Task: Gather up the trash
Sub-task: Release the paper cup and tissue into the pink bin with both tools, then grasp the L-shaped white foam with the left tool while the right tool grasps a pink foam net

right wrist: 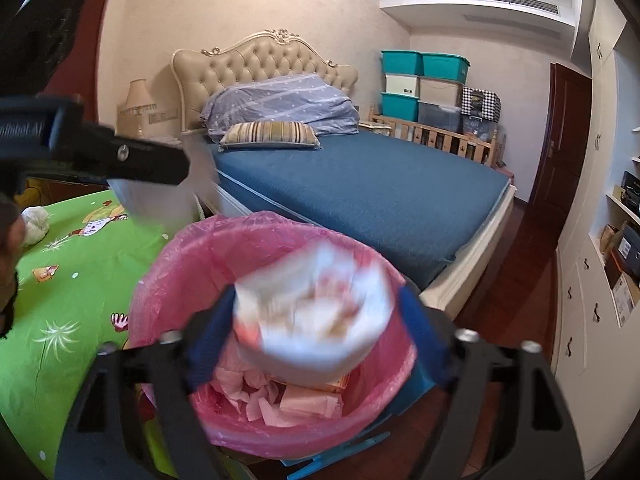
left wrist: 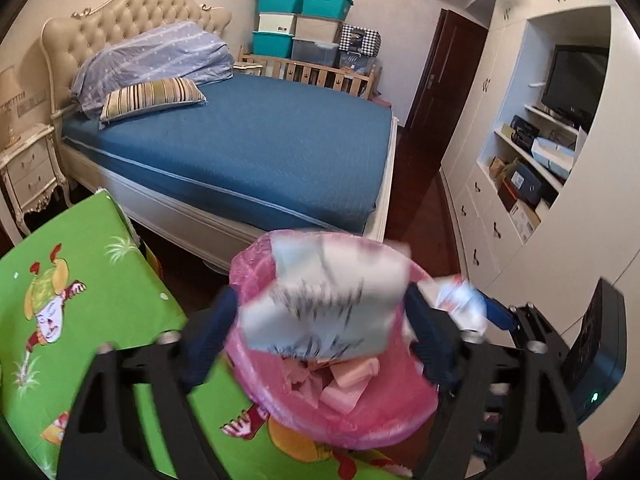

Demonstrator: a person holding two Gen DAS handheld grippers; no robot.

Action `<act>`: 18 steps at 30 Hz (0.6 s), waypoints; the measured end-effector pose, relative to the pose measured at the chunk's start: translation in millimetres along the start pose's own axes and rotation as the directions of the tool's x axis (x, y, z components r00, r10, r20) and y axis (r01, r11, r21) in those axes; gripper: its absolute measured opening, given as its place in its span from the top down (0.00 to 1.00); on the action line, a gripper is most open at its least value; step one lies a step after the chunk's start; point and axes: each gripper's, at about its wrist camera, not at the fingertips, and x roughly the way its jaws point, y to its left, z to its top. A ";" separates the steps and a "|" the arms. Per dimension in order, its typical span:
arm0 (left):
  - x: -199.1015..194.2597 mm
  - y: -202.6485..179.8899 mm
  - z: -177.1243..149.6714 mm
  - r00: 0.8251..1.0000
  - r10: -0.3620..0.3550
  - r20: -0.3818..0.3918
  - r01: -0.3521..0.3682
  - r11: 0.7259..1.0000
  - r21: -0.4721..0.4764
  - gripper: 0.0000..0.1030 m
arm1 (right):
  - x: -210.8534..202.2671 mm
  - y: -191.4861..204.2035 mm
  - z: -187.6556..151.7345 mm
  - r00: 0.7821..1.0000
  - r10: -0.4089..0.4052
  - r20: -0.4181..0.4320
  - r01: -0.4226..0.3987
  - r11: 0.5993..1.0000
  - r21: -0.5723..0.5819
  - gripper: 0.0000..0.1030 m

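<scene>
A bin lined with a pink bag [left wrist: 352, 416] stands below both grippers, with crumpled pink and white scraps inside; it also shows in the right wrist view [right wrist: 168, 280]. My left gripper [left wrist: 320, 308] is open wide; a blurred grey-white printed wrapper [left wrist: 324, 300] sits between its fingers over the bin, and I cannot tell whether they touch it. My right gripper [right wrist: 316, 316] is open wide; a blurred crumpled white-and-red wrapper [right wrist: 316, 320] sits between its fingers above the bin. The left gripper's body [right wrist: 120, 158] shows at the left with its wrapper [right wrist: 160, 196].
A green cartoon-print tablecloth [left wrist: 80, 280] covers the table left of the bin, with a white crumpled wad [right wrist: 36, 224] on it. A blue bed [left wrist: 248, 148] lies behind. A white wardrobe with shelves [left wrist: 520, 184] stands at the right. A dark device [left wrist: 596, 356] is by the bin.
</scene>
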 end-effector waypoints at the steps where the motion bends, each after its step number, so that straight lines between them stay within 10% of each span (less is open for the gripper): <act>1: -0.7 1.0 0.2 1.000 0.006 0.011 -0.006 1.000 -0.006 0.15 | -1.8 -1.0 0.1 1.000 -0.003 0.009 0.003 1.000 0.008 0.12; 9: -68.6 19.4 -11.7 0.992 0.080 0.097 -0.084 0.996 0.042 0.13 | -58.6 -11.9 -10.4 0.997 -0.022 0.068 0.019 0.999 0.040 0.08; 18: -180.3 70.4 -85.6 0.942 0.285 0.176 -0.303 0.950 0.082 0.13 | -112.8 31.4 13.7 0.989 0.043 0.143 -0.044 0.999 0.007 0.05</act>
